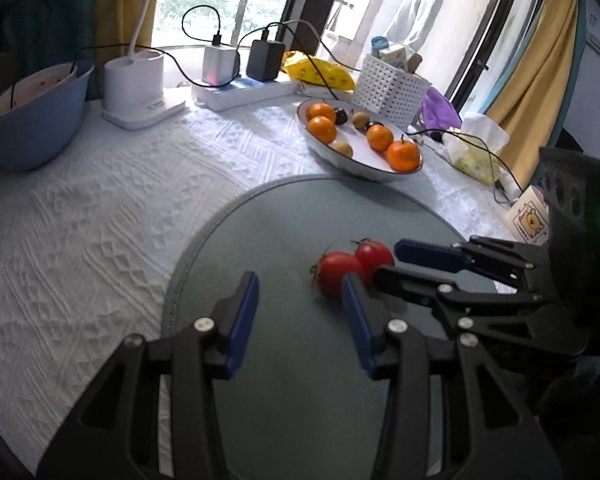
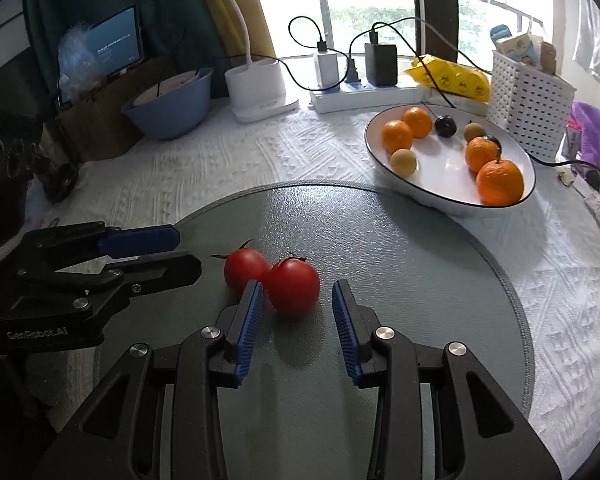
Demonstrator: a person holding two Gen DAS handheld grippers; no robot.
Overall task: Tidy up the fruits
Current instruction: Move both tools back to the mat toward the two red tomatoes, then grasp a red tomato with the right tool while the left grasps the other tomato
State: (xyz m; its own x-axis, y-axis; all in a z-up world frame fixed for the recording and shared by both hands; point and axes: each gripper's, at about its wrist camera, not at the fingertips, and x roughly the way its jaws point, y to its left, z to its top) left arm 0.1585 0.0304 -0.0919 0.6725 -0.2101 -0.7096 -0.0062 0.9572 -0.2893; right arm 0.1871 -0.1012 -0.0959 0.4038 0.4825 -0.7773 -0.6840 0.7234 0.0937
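Note:
Two red tomatoes lie touching on the round grey mat [image 2: 420,280]: the nearer tomato [image 2: 293,287] and the farther tomato [image 2: 245,270]. In the left wrist view they show as one tomato [image 1: 336,272] with the other tomato [image 1: 374,254] behind it. My right gripper [image 2: 298,294] is open, its tips either side of the nearer tomato, not touching. My left gripper [image 1: 300,292] is open and empty, just left of the tomatoes. A white oval plate [image 2: 512,152] holds several oranges [image 2: 500,182], small brown fruits and dark plums.
A blue bowl [image 2: 168,112], a white lamp base [image 2: 256,88], a power strip with chargers [image 2: 360,92], a yellow bag [image 2: 452,76] and a white perforated basket [image 2: 528,96] line the back of the white tablecloth. Cables trail near the plate.

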